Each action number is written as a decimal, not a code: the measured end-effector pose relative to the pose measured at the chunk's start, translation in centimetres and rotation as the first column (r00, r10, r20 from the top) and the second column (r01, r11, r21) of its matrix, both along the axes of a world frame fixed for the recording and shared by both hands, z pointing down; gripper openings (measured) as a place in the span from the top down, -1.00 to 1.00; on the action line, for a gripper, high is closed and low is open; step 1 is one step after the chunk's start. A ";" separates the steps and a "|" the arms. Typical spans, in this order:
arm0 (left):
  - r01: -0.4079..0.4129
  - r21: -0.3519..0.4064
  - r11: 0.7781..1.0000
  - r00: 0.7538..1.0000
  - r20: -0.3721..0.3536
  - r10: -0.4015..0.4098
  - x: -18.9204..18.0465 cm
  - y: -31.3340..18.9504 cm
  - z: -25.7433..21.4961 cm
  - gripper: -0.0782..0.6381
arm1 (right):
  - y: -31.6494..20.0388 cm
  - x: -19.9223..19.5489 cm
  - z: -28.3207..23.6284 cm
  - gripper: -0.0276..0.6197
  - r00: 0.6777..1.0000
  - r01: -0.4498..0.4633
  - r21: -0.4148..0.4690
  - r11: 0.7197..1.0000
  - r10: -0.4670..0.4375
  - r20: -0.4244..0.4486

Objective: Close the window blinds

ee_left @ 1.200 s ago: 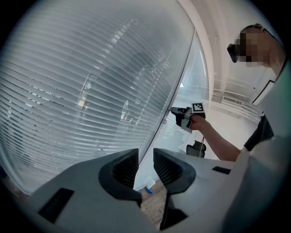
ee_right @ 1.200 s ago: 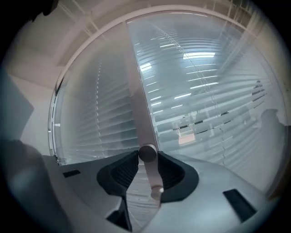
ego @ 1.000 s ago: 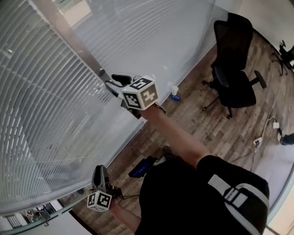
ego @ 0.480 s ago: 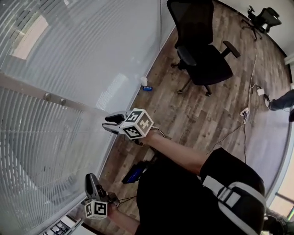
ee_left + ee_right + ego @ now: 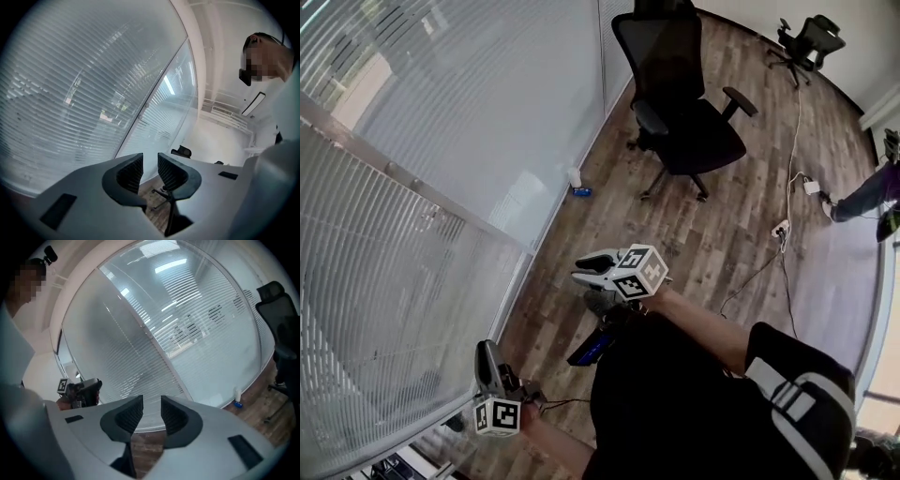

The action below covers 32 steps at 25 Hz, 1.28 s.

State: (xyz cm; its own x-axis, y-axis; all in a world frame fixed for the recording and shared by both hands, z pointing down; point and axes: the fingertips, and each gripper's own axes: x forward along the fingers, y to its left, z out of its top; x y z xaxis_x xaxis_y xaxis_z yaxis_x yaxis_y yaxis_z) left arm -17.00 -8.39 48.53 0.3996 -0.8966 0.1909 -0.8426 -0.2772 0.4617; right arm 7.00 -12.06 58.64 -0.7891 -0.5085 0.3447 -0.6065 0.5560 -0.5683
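**Both grippers empty, blinds lying to the left**

The left gripper (image 5: 486, 351) is hanging low beside the person's body, with its jaws a little apart and holding nothing. The right gripper (image 5: 582, 271) is pointing leftward over the wooden floor (image 5: 741, 216), and its jaws are also slightly apart and empty.

The window blinds (image 5: 384, 281) are standing to the left of both tools, with their slats running horizontally. The left gripper is the nearer one, close to their lower part, while the right one is well apart from them. I cannot make out any wand or cord, so I am judging that the next reach must go left and upward. Farther away, an office chair (image 5: 684, 112) is standing on the floor.

Compared with one second ago, the right gripper has come down from the blinds' frame. The left one is staying in nearly the same low place.
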 end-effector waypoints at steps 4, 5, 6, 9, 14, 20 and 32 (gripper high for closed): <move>-0.041 -0.019 0.999 0.994 -0.101 0.039 3.9 4.6 2.9 0.48 | 5.6 3.2 -2.0 0.53 0.999 -0.016 0.044 0.999 0.018 -0.045; -0.050 -0.019 0.999 0.992 -0.120 0.047 4.6 5.7 3.2 0.47 | 6.8 4.0 -2.1 0.53 0.998 -0.019 0.043 0.999 0.022 -0.059; -0.053 -0.018 0.998 0.990 -0.129 0.051 5.2 6.7 3.0 0.48 | 7.9 4.7 -2.3 0.53 0.997 -0.022 0.041 0.999 0.025 -0.069; -0.028 0.005 1.000 0.993 -0.117 0.029 5.4 8.5 1.6 0.48 | 9.7 6.0 -3.1 0.53 0.997 -0.026 0.059 0.998 0.030 -0.068; 0.066 0.073 0.995 0.995 -0.084 -0.060 4.2 10.3 -0.9 0.48 | 10.2 5.7 -5.3 0.53 0.999 0.028 0.119 0.992 -0.026 -0.019; 0.145 0.056 0.988 0.986 -0.087 -0.139 9.2 15.3 -0.7 0.48 | 14.9 10.2 -7.9 0.53 0.994 0.094 0.203 0.975 -0.103 0.035; 0.225 -0.079 0.971 0.973 0.069 -0.220 21.8 26.0 -1.6 0.48 | 19.7 20.8 -4.8 0.53 0.964 0.193 0.098 0.976 -0.208 0.164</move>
State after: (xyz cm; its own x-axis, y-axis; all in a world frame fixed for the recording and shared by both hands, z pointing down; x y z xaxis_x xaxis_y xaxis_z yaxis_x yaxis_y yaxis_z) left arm 4.80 17.62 46.94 0.1777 -0.9410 0.2881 -0.9054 -0.0416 0.4226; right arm 27.76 7.60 53.84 -0.9215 -0.3543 0.1589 -0.3748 0.7045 -0.6026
